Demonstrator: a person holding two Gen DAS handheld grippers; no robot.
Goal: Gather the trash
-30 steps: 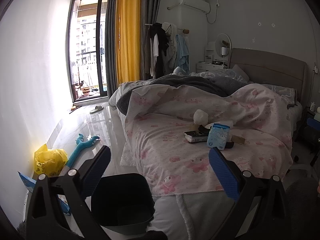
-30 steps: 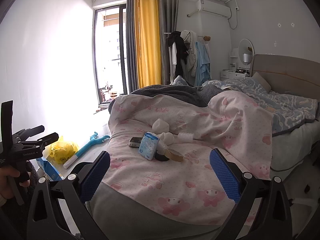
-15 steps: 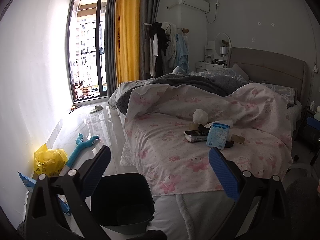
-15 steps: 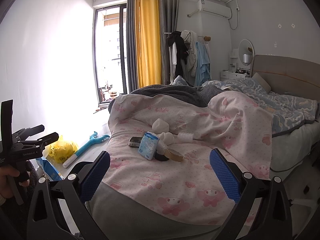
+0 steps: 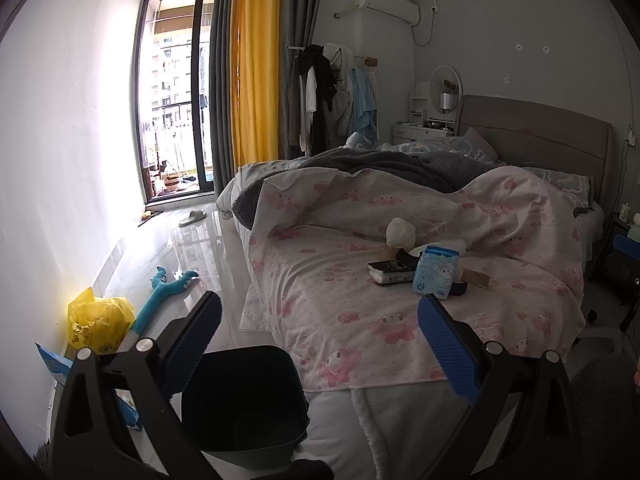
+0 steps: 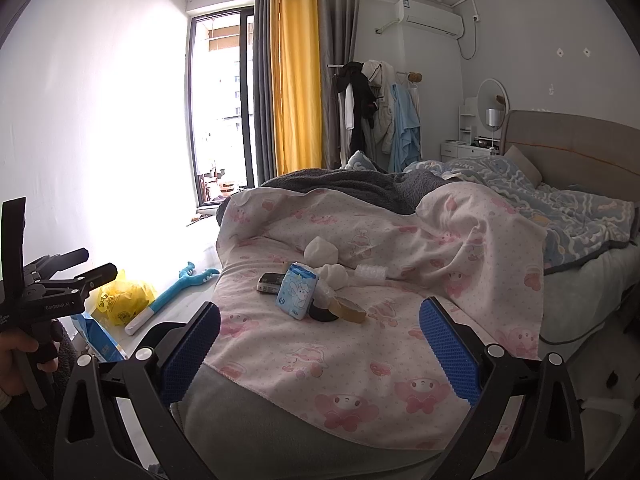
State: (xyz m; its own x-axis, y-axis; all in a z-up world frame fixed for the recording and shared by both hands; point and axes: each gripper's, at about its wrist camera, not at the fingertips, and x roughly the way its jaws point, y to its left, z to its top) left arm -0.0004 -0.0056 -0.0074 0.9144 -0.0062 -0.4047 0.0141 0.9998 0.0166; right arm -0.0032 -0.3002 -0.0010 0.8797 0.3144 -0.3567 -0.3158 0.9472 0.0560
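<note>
Left wrist view: left gripper [image 5: 318, 340] was wide apart, holding nothing, above a dark bin [image 5: 244, 400] standing on the floor at the bed's [image 5: 360, 320] foot corner. Trash sat clustered mid-bed on the pink sheet: a white tissue wad [image 5: 400, 232], a light-blue tissue pack [image 5: 436, 272] standing upright, a dark flat box [image 5: 390, 272] just left of it, a tape roll [image 5: 474, 277] to its right. On the floor by the wall were a yellow bag [image 5: 98, 322] and a blue toy [image 5: 168, 288]. Right wrist view: right gripper [image 6: 320, 340] was also wide apart and empty, aimed over the bed. Same cluster: tissue wads [image 6: 322, 250], blue pack [image 6: 298, 295], dark box [image 6: 272, 282], tan tape roll [image 6: 350, 310] touching a black roll [image 6: 320, 314], and a bubble-wrap roll [image 6: 372, 272] behind. Left gripper [image 6: 72, 276] showed at the left edge, held by a hand [image 6: 16, 354].
</note>
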